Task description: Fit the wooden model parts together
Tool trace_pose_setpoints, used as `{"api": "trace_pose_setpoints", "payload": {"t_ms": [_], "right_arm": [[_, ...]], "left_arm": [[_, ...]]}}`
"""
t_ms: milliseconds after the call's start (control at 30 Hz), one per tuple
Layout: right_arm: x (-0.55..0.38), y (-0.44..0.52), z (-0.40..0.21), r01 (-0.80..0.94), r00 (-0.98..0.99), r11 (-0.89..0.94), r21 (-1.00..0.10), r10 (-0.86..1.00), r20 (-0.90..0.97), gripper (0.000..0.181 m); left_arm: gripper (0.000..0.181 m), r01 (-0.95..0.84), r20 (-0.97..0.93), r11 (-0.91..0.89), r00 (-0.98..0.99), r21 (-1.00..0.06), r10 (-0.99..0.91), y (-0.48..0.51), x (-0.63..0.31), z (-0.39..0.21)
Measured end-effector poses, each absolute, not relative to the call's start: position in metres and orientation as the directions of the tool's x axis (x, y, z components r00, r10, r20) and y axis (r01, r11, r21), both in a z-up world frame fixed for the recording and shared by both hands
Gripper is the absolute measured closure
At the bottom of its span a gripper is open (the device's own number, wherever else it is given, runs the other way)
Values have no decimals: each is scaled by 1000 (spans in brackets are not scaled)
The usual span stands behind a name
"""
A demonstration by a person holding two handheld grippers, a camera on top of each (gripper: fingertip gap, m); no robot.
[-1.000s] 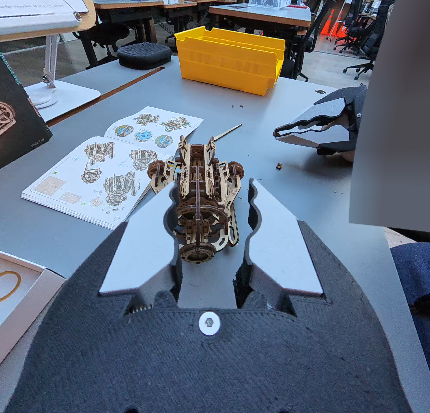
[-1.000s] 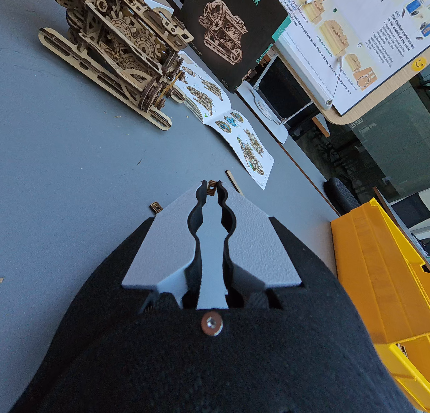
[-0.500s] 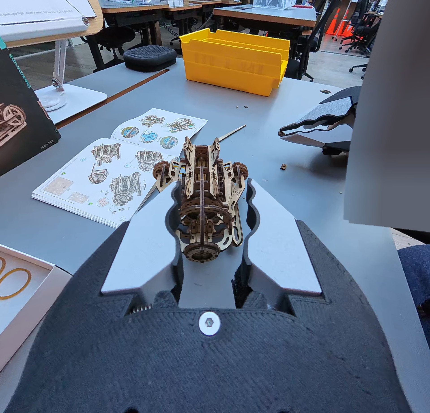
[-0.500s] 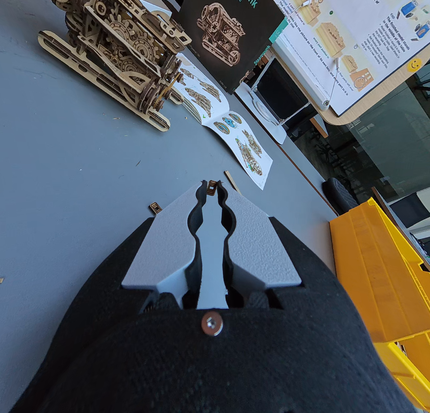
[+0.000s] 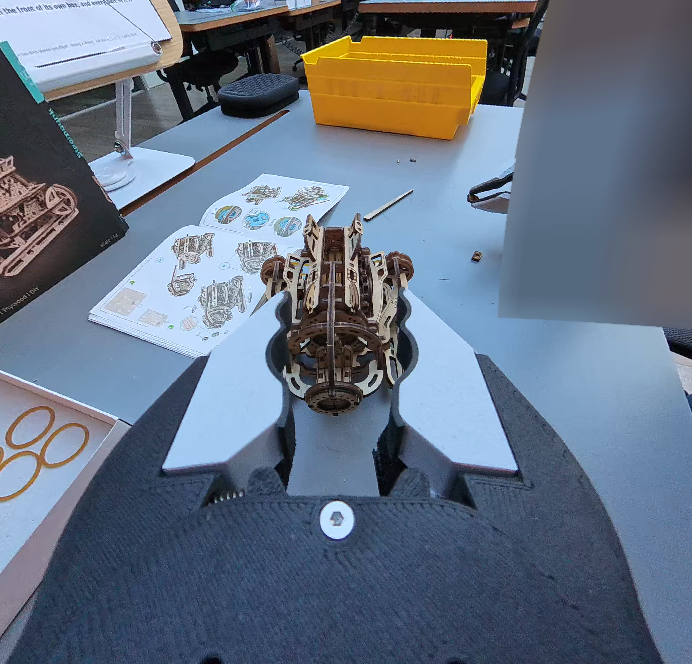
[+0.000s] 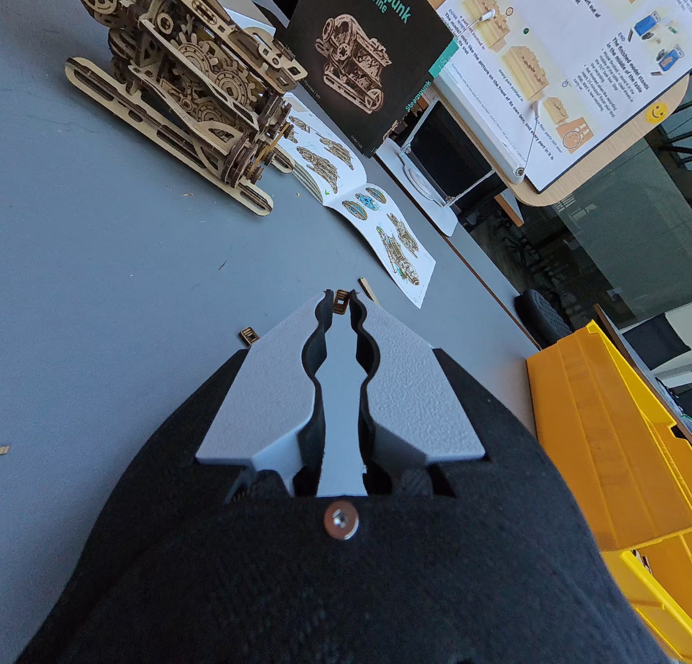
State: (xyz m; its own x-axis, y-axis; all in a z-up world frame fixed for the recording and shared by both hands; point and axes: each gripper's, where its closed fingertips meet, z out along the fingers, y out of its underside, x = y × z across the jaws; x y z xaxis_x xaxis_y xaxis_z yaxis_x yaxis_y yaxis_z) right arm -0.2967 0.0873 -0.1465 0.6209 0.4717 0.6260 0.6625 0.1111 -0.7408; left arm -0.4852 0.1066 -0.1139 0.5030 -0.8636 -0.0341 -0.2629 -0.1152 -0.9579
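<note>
— While the left gripper (image 5: 340, 301) stands with its jaws spread wide, what sits between them?

— The wooden model (image 5: 333, 312), resting on the grey table (image 5: 430, 151). The fingers (image 5: 239, 395) flank its round nose end, but whether the pads touch the wood I cannot tell.

— And the right gripper (image 6: 340, 298)?

— Its jaws are drawn nearly together on a small slotted wooden piece (image 6: 340, 302), pinched at the very tips. A second small wooden piece (image 6: 248, 336) lies on the table just beside its left finger.

— Farther out?

— From the right wrist view the model (image 6: 187, 84) stands well apart, side-on, on flat runners. An open instruction booklet (image 5: 209, 271) lies just beside it, touching or slipping under one edge. A thin wooden stick (image 5: 387, 206) lies beyond the booklet. A dark kit box (image 6: 359, 54) leans behind, and yellow bins (image 5: 393, 88) sit at the far edge.
</note>
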Motion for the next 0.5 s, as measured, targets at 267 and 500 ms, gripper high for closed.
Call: {"api": "trace_pose_setpoints", "payload": {"t_ms": [267, 500], "right_arm": [[-297, 87, -147, 663, 620, 110, -740, 472, 626, 174], [-297, 88, -148, 666, 617, 109, -738, 474, 628, 174]], "left_arm": [[127, -271, -129, -20, 520, -962, -845, 107, -489, -102], [128, -336, -236, 48, 545, -941, -804, 110, -494, -101]]}}
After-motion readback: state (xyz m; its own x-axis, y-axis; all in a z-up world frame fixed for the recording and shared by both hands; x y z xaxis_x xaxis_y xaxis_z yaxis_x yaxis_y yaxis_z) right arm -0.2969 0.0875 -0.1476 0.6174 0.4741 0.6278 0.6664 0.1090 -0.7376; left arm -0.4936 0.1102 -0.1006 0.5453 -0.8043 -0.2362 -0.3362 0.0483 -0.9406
